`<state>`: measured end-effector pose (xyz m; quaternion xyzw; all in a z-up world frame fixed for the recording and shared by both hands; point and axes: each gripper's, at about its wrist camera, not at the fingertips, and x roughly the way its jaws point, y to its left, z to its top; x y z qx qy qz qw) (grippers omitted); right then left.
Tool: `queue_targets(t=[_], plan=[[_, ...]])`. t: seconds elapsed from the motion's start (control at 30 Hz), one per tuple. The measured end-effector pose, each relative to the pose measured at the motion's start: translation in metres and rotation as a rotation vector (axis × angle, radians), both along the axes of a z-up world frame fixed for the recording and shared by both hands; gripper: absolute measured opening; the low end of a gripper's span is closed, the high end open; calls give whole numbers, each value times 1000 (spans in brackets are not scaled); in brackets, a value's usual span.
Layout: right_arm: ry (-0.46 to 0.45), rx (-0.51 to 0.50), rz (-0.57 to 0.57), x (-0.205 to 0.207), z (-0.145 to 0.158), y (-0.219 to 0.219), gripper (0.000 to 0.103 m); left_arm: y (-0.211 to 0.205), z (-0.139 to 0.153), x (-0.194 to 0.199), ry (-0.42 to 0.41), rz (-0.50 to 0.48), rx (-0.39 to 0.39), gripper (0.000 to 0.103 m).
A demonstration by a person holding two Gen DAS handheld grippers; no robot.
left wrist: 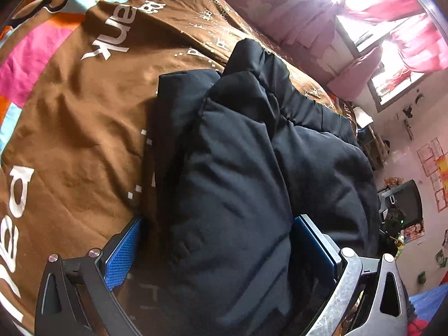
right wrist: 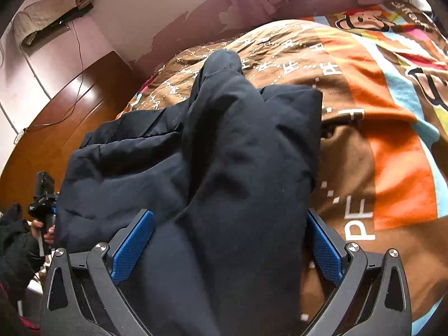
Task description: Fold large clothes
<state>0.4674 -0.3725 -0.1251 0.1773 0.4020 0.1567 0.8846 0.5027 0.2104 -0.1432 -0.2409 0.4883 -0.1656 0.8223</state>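
Note:
A large black padded jacket (left wrist: 252, 151) lies bunched on a brown printed bedspread (left wrist: 78, 117). In the left wrist view, my left gripper (left wrist: 215, 238) stands wide with a thick fold of the jacket between its blue pads (left wrist: 123, 254). In the right wrist view, my right gripper (right wrist: 229, 240) likewise has a thick fold of the jacket (right wrist: 238, 168) between its blue pads (right wrist: 131, 246). A sleeve end (right wrist: 221, 61) points away across the bed. The left gripper's handle (right wrist: 42, 193) shows at the left edge of the right wrist view.
The bedspread (right wrist: 378, 140) has orange, pink and light-blue stripes and white lettering. A wooden headboard (right wrist: 70, 112) and pink wall lie at the left of the right view. A bright window with red curtains (left wrist: 392, 28) and clutter by the wall (left wrist: 400, 204) show in the left view.

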Motion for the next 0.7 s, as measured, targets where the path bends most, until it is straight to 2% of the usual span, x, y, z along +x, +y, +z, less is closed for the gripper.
queue_targets(t=[0.13,0.23,0.3,0.37,0.47,0.5,0.6,0.67,0.7], plan=[[34,4,8,1,-4,4,102,-1,-3,-1,42,18,-32,103],[61,-16,17,1,-3,10,94,0,-4,-1,59,30,-49,102],[77,-27,11,-4,-1,16,88,-1,-5,-2,69,33,-61,96],[92,-31,3,-6,1,19,75,-3,-4,-2,84,40,-81,86],[107,-19,-8,-9,3,21,63,-6,1,-9,81,38,-78,75],[111,-25,-3,-10,3,21,61,-9,5,-11,67,34,-60,73],[103,-64,5,-13,10,29,46,-24,20,-19,29,24,13,57],[79,-60,12,-19,21,33,25,-31,34,-25,8,35,52,40],[68,-63,14,-22,28,34,23,-33,40,-26,2,42,63,36]])
